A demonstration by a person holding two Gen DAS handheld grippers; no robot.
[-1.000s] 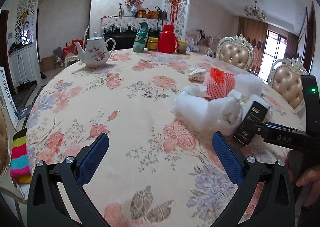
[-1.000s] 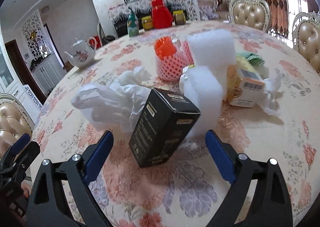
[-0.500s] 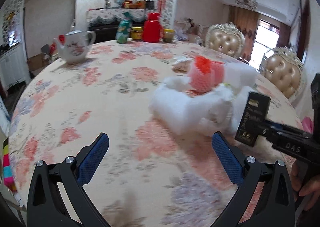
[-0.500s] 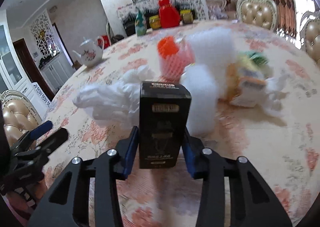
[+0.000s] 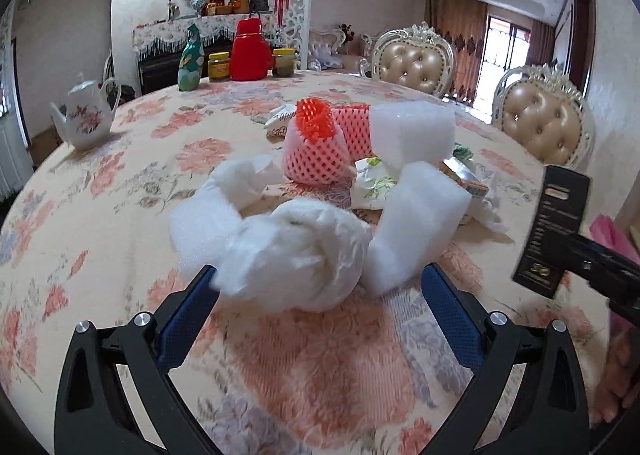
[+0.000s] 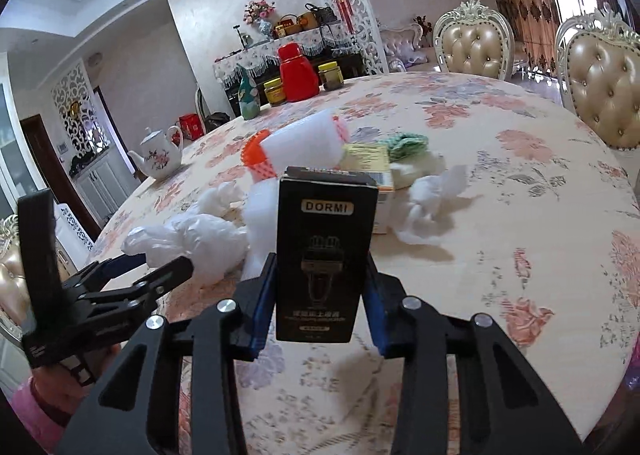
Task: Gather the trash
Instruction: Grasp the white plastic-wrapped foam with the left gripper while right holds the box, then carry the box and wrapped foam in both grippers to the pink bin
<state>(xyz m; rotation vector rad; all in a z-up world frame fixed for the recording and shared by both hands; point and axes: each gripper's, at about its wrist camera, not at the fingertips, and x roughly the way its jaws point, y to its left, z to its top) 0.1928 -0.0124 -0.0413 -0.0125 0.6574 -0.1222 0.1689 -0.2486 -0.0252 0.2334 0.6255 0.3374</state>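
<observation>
Currently, in the left wrist view, the left gripper (image 5: pixel 318 297) is standing with its jaws spread wide, pinching nothing, above the floral table (image 5: pixel 120 191). A crumpled white plastic bag (image 5: pixel 288 251) is lying just ahead of the fingertips, between them. A white foam block (image 5: pixel 416 223) is leaning just right of the bag, and a pink foam net (image 5: pixel 316 151) is sitting behind the bag. The black box (image 5: pixel 554 231) is hanging well right of the bag, off the table surface, clamped by the right gripper.

In the right wrist view, the right gripper (image 6: pixel 320 291) is pinching the black box (image 6: pixel 326 255) upright between its blue pads. The white plastic bag (image 6: pixel 192 239) is lying left of the box, with the left gripper (image 6: pixel 160 267) reaching toward it. A yellow carton (image 6: pixel 368 163) is lying behind the box.
</observation>
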